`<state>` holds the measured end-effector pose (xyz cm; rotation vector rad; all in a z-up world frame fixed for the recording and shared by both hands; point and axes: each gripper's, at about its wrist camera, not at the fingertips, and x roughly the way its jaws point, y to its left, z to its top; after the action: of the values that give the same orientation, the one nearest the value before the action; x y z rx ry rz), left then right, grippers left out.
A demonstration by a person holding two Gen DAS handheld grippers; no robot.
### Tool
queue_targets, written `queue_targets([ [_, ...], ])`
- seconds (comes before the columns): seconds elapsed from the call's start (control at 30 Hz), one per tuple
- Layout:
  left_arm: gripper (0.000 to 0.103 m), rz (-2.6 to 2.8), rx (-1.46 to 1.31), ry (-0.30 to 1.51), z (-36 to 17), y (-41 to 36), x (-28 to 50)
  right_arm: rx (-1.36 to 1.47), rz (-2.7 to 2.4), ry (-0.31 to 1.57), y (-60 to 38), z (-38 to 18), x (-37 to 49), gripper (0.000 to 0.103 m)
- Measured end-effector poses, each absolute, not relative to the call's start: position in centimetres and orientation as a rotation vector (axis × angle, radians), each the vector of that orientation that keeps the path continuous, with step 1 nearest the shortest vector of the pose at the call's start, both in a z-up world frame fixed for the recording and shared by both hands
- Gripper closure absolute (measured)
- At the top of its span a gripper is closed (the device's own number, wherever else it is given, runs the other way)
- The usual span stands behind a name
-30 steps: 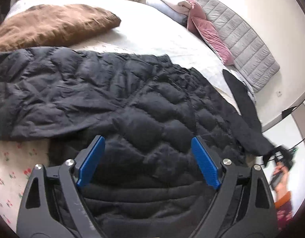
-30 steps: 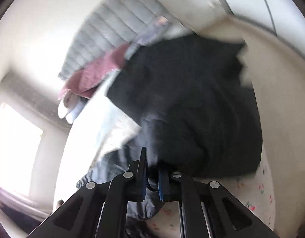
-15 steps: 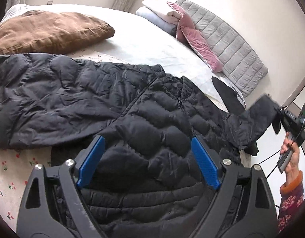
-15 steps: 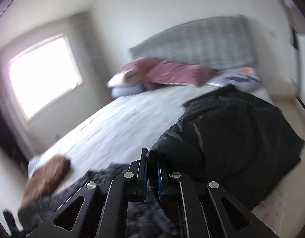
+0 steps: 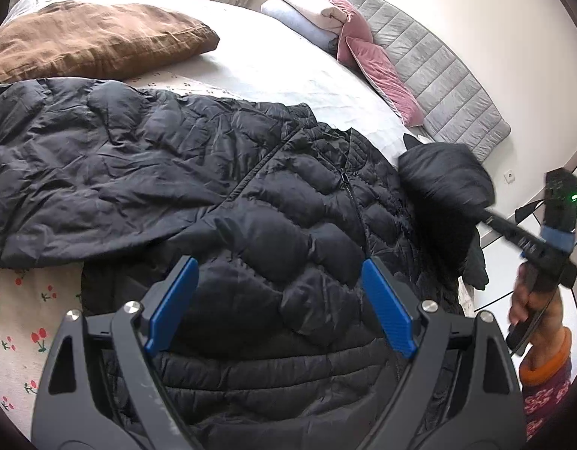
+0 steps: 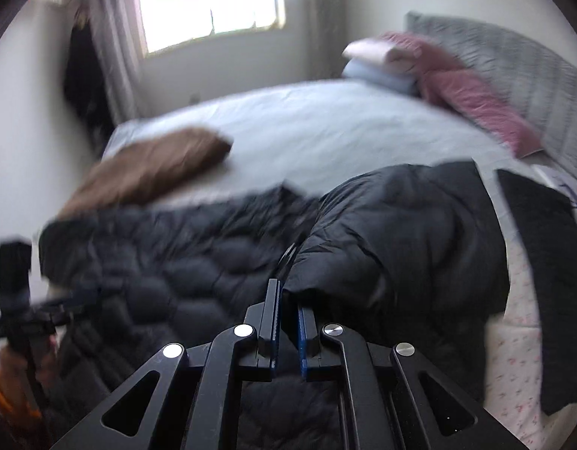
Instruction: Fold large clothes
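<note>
A black quilted puffer jacket [image 5: 251,202] lies spread on the bed, one sleeve stretched to the left. My left gripper [image 5: 279,300] is open and empty, hovering just above the jacket's lower front. My right gripper [image 6: 287,322] is shut on the jacket's right sleeve [image 6: 400,232] and holds it lifted over the jacket body. In the left wrist view that sleeve [image 5: 442,176] hangs bunched from the right gripper [image 5: 487,217] at the right edge.
A brown pillow [image 5: 97,37] lies beyond the jacket. Folded clothes [image 5: 307,11], pink cushions [image 5: 382,71] and a grey quilted headboard [image 5: 438,75] are at the far right. A flat black garment [image 6: 543,262] lies on the floral sheet [image 5: 14,311]. A window [image 6: 209,0] is behind.
My right gripper has swung the held sleeve up and inward over the jacket body. My left gripper has stayed open above the jacket's lower front.
</note>
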<state>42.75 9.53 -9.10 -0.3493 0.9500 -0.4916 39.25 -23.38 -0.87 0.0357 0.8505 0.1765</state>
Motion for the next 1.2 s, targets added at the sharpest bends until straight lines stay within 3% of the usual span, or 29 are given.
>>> queue_targets([
  [0.1,0.014,-0.491,-0.344,0.957,-9.2,9.4,42.8,0.055,0.217,0.949,-22.5,-3.6,39.7,0.092],
  [0.17,0.014,-0.489,-0.339,0.961,-9.3,9.3,42.8,0.094,0.263,1.011,-22.2,-5.2,39.6,0.081],
  [0.23,0.014,-0.488,-0.335,0.966,-9.4,9.2,42.8,0.118,0.290,1.044,-22.0,-5.9,39.5,0.062],
  [0.33,0.014,-0.488,-0.337,0.971,-9.5,9.1,42.9,0.104,0.328,1.026,-21.2,-5.5,38.8,0.046],
  [0.63,0.014,-0.572,-0.383,0.984,-9.8,8.6,42.8,0.063,0.373,0.973,-21.0,-2.9,35.8,0.038],
  [0.97,0.017,-0.632,-0.298,1.025,-8.1,5.0,43.2,0.119,0.274,0.921,-26.7,-2.7,33.5,0.036],
  [1.07,0.023,-0.612,-0.301,1.121,-9.3,3.3,45.5,0.151,0.244,0.919,-28.7,-2.9,32.8,0.035],
  [1.2,0.042,-0.574,-0.337,1.215,-11.0,1.9,48.5,0.154,0.209,0.906,-30.5,-3.2,32.4,0.035],
])
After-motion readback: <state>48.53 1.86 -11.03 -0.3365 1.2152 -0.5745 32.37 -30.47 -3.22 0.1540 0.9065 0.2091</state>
